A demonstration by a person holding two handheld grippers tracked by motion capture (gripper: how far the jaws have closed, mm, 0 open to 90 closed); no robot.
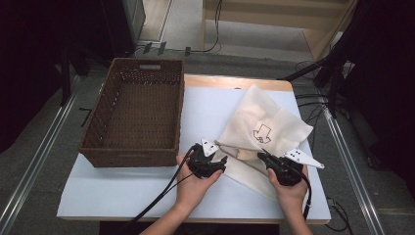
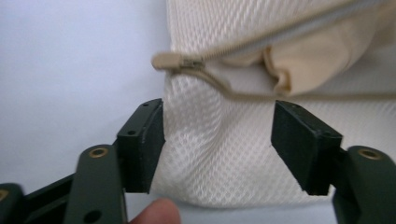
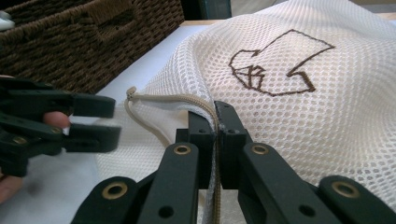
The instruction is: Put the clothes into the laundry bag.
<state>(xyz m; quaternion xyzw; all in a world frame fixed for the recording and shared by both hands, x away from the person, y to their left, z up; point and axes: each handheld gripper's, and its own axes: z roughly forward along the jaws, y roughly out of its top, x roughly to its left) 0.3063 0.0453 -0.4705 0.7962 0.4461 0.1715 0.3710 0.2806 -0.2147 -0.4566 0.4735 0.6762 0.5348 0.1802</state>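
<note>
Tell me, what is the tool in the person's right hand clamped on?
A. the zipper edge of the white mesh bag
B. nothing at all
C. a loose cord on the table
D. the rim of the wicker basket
A: in the right gripper view the right tool has its jaws pressed together on the zipper edge of the mesh bag.

Cream mesh laundry bag (image 1: 262, 128) with brown logo lies flat, zipper partly open, its zipper edge pinched in my right gripper (image 3: 217, 133), near corner between my left gripper's (image 2: 217, 140) parted jaws.
</note>
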